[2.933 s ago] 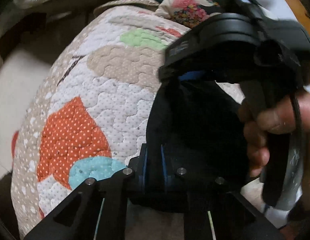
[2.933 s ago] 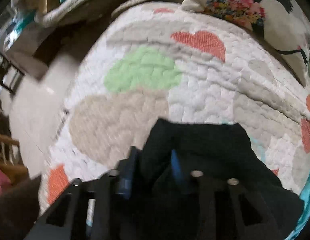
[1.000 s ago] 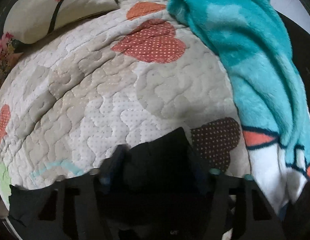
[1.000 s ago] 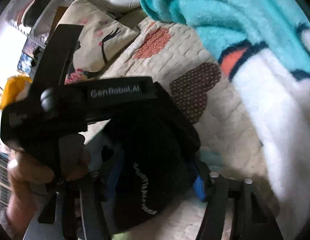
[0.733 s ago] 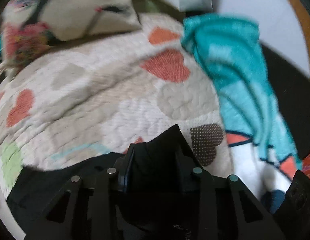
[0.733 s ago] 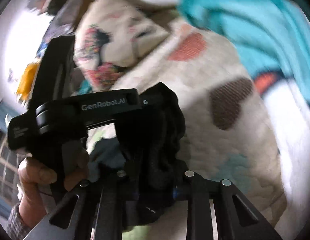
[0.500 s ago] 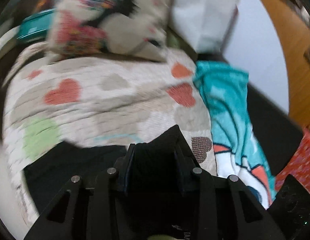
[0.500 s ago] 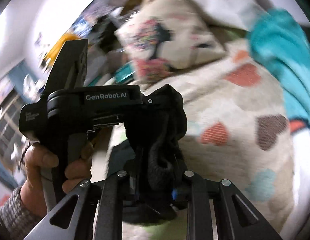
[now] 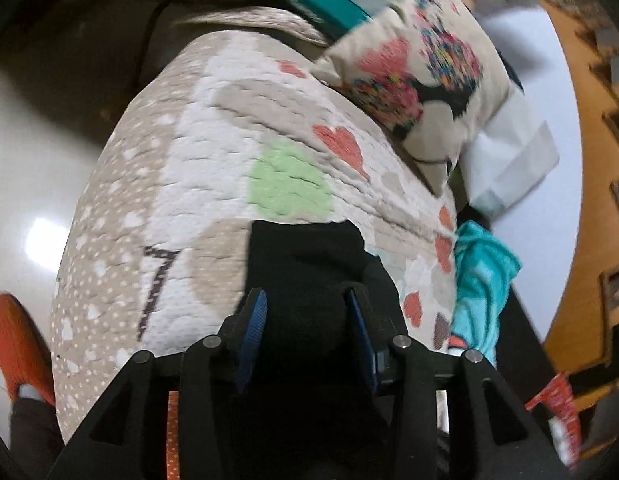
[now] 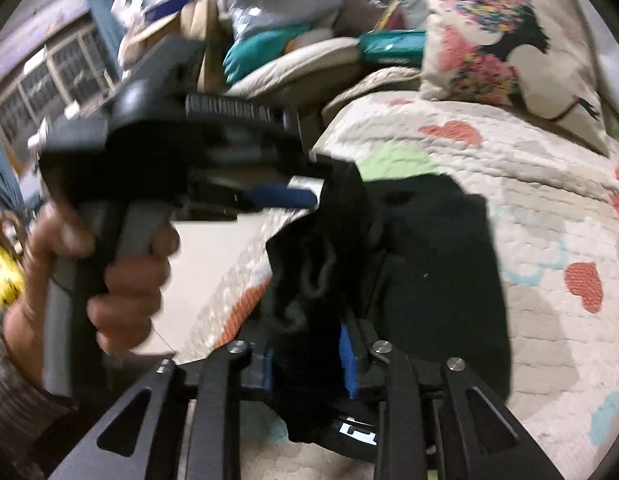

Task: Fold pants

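Clearly, the left gripper [image 9: 307,312] has its blue-padded jaws clamped on a thick bunch of the black fabric pants [image 9: 305,256]; the log-free reading from the frames is that cloth fills the whole gap between the pads, and those jaws have just been opening a little with the cloth between them. In the right wrist view the right gripper [image 10: 307,354] likewise pinches a gathered, wrinkled fold of the same black pants [image 10: 437,264], its jaws also just opening slightly around the fabric. From both pairs of jaws the garment spreads forward and lies partly flat on the white quilted bedspread with coloured hearts and blobs [image 9: 213,152], over a beige patch and just below a green one.

A small strip of white lettering shows on the black cloth low in the right wrist view, but it is too cut off to read. On the quilt a dark stitched mark shaped like the figure 7 sits left of the pants. The left gripper's body, seen from the right wrist camera, is blurred, so no wording on it can be read; a hand [image 10: 109,264] in a grey knitted sleeve grips its handle.

Further out, a cream pillow printed with a flowered silhouette [image 9: 425,68] rests at the head of the bed, a turquoise fleece blanket [image 9: 481,280] lies at the quilt's right edge, and an orange shoe [image 9: 17,344] stands on the pale floor.
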